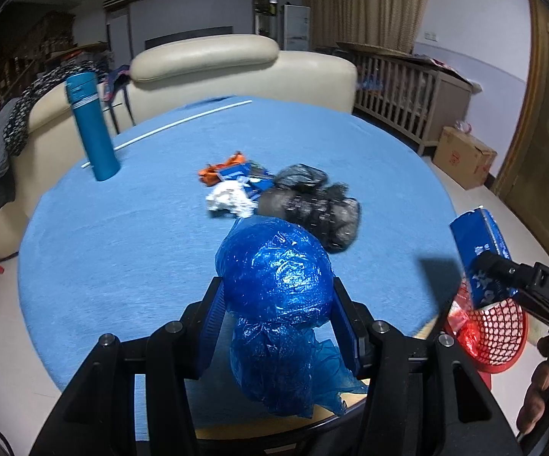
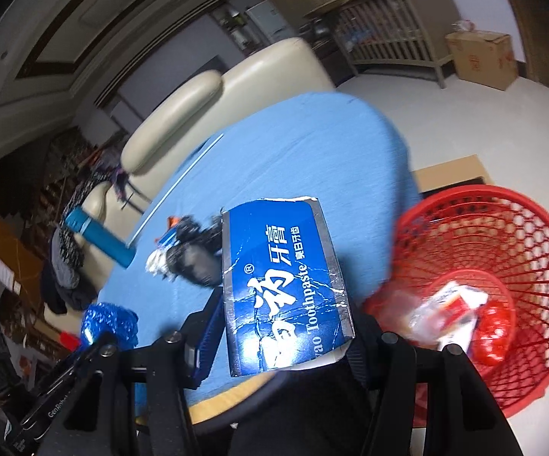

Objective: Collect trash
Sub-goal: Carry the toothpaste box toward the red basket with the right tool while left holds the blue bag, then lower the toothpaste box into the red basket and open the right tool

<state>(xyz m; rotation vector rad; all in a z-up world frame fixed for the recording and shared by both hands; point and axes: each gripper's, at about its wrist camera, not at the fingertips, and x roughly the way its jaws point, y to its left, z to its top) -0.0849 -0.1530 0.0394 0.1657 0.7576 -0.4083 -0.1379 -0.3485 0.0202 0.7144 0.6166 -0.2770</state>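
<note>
Right gripper (image 2: pixel 282 304) fingers clamp box (image 2: pixel 286 277); left gripper (image 1: pixel 276 304) fingers clamp bag (image 1: pixel 274 266). Release only when squarely over basket (image 2: pixel 521 228).

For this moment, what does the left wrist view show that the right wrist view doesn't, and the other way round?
Only the left wrist view: the left gripper clamped on a blue plastic bag bundle, seen whole, and a hand at the right edge.

Only the right wrist view: the "Toothpaste" print on the blue box held by the right gripper, and the wrappers lying inside the red basket.

Both: the blue-covered table, teal bottle, trash pile, cream sofa, basket and box.
</note>
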